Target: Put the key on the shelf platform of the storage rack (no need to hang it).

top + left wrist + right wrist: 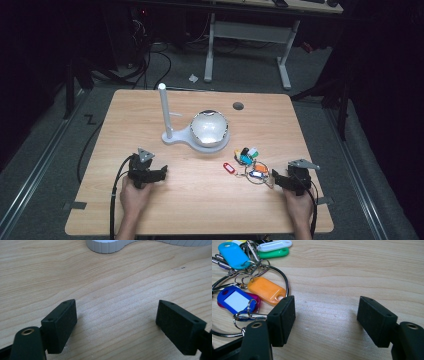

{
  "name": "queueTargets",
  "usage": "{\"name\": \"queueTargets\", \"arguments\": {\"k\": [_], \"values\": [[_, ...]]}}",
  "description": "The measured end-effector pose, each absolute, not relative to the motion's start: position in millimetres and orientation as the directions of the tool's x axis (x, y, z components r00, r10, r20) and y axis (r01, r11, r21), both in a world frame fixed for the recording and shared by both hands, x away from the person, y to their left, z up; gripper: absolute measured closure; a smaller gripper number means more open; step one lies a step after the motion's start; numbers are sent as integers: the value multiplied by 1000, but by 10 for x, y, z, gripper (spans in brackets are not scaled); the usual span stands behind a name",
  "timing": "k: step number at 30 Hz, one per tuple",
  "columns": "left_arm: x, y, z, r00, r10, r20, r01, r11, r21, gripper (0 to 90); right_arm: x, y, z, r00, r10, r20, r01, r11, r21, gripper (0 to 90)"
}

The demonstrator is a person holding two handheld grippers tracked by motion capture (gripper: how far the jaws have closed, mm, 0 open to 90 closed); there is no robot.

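Bunch of key tags (248,162) lying on the worktop (200,200), just left of the right tool (278,179), jaws wide, empty; left tool (161,174), likewise wide, lies well apart.

Left gripper (159,173) at seven o'clock, jaws wide apart, pointing toward three. Right gripper (275,177) at five o'clock, jaws spread, pointing toward nine. Both hand-held from below.

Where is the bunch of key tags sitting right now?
In the high view, the bunch of key tags lies on the table's right half, between the white stand's bowl and the open right gripper.
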State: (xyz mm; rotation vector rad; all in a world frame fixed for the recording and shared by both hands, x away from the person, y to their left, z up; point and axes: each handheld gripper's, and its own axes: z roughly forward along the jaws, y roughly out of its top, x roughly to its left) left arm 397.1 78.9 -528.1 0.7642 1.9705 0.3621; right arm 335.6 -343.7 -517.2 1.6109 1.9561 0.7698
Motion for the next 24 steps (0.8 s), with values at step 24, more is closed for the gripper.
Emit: {"name": "queueTargets", "arguments": {"k": [24], "values": [[3967,807,-5289,-327,666,-671,372,743,556,175,3363,-3438,-5173,-187,982,-16,705,146,694,315]]}}
